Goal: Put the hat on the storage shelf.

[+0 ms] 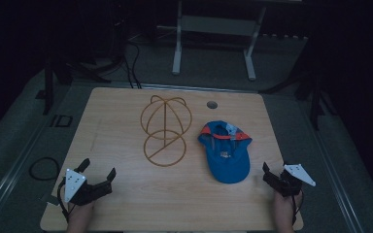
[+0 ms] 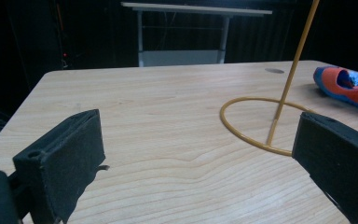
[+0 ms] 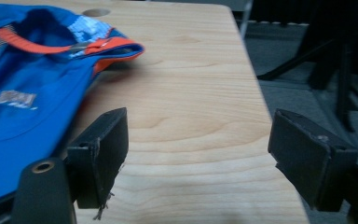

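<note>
Left gripper (image 1: 98, 170) and right gripper (image 1: 274, 171) rest low, jaws spread.

The high view looks forward and down over the whole surface (image 1: 126, 204). Each gripper view sits low at the near edge, facing far across it; all share the blue cap (image 1: 226, 155).

You can make out the letters "ID" marked on the floor (image 1: 60, 121) at the left of the high view, beside the table. The blue cap (image 1: 226, 153) carries a small logo patch (image 3: 16, 99), but its lettering is too blurred for you to read.
</note>
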Demonstrator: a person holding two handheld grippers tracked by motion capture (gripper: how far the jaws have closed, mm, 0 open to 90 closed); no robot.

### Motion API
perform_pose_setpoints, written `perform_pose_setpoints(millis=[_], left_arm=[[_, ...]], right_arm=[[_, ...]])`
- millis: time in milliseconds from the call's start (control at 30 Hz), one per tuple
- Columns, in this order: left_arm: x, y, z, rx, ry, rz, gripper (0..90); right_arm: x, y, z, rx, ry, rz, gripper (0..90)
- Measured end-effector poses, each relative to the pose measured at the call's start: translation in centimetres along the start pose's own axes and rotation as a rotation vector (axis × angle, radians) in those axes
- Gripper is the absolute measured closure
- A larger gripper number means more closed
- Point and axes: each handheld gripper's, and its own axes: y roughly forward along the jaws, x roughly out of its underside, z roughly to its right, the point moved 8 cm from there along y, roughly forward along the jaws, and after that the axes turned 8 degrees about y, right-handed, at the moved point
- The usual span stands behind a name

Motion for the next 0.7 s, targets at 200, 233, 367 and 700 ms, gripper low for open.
perform_pose_setpoints(millis=[200,233,367,700], left_arm=[[-0.1,0.0,0.1,0.007,-0.006,0.005,2.6],[-0.1,-0.1,0.1,0.007,-0.007,0.007,2.6],[-0.4,-0.1,0.5,0.03,-0.024,0.023,2.6],[-0.4,0.1,1.3,0.085,-0.037,0.017,2.6]], right_arm=[[0.0,-0.1,-0.1,0.011,0.003,0.001,19.8],[0.1,0.0,-0.2,0.006,0.014,-0.006,19.8],[0.2,0.2,-0.9,-0.025,0.019,-0.032,19.0],[-1.4,0.4,-1.9,-0.082,-0.005,-0.066,15.7]])
